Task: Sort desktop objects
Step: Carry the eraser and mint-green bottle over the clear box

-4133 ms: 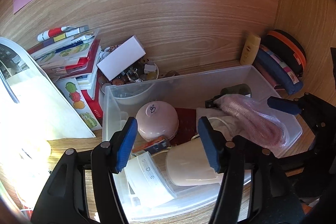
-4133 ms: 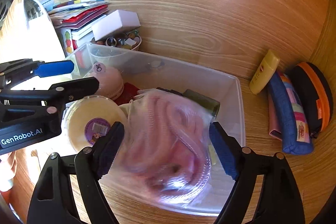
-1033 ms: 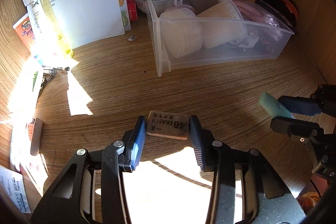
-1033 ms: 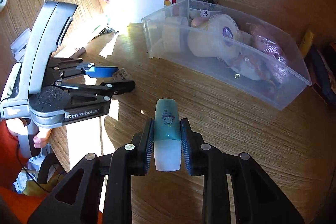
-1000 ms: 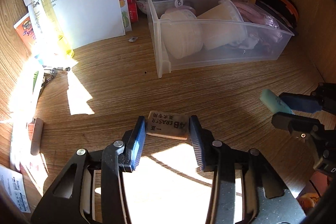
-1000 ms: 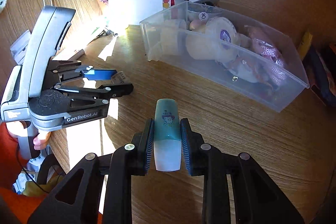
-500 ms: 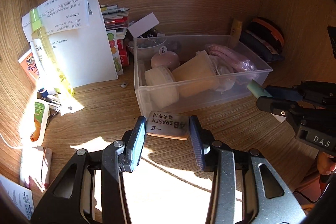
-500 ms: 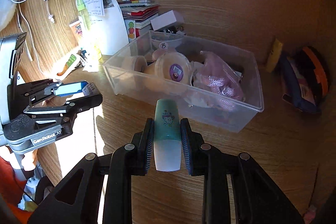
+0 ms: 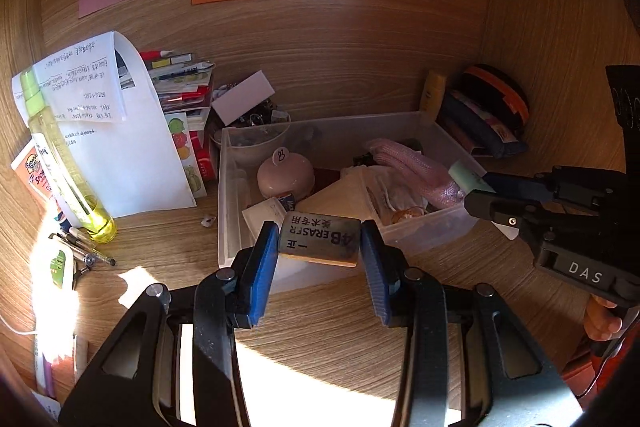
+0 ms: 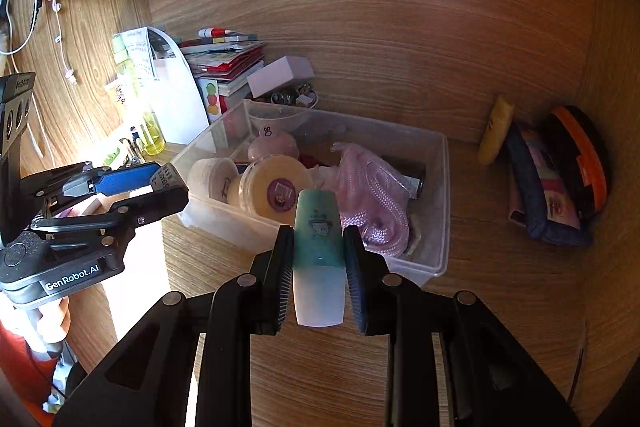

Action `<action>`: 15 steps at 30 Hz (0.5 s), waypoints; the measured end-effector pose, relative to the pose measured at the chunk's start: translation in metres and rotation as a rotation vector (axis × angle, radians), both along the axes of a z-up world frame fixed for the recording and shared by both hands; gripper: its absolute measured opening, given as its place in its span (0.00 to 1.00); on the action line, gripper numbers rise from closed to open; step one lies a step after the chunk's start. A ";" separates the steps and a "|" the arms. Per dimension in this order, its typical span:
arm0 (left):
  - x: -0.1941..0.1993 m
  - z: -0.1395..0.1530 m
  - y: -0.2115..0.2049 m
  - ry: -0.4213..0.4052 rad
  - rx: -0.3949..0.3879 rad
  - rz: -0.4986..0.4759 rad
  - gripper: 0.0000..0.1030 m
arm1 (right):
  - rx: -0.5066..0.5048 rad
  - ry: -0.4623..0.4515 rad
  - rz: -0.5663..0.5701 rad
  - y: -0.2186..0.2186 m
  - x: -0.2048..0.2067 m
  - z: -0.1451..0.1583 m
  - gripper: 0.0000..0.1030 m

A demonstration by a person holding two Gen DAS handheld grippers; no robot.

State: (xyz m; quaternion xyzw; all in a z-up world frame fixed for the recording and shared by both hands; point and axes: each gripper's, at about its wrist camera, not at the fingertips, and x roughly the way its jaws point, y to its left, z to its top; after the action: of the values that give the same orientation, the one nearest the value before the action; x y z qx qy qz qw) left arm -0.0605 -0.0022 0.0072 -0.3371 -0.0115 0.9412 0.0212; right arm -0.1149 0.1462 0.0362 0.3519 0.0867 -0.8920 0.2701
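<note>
Both grippers have advanced to the clear plastic bin: left gripper clamps the grey rectangular eraser, right gripper the teal-and-white tube, both above the bin's front edge.

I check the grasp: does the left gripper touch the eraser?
Touching. The left wrist view shows both fingers of the left gripper pressed against the eraser.

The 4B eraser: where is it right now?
In the left wrist view the 4B eraser is clamped in the left gripper, held at the near wall of the clear plastic bin.
</note>
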 end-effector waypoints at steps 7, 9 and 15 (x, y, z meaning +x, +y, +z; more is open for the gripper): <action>-0.022 0.006 -0.006 0.002 0.008 -0.004 0.40 | -0.016 0.001 0.002 -0.011 -0.023 0.005 0.22; -0.029 0.006 -0.007 0.002 0.003 -0.003 0.40 | -0.018 0.002 0.005 -0.015 -0.028 0.006 0.22; -0.047 0.004 -0.012 -0.011 0.011 0.001 0.40 | -0.009 0.000 0.020 -0.030 -0.041 0.005 0.22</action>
State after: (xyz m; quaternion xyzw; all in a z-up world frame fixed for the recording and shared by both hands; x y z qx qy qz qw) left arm -0.1070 -0.0141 0.0114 -0.3423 -0.0168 0.9392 0.0226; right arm -0.1554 0.1167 0.0407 0.3498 0.0862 -0.8896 0.2807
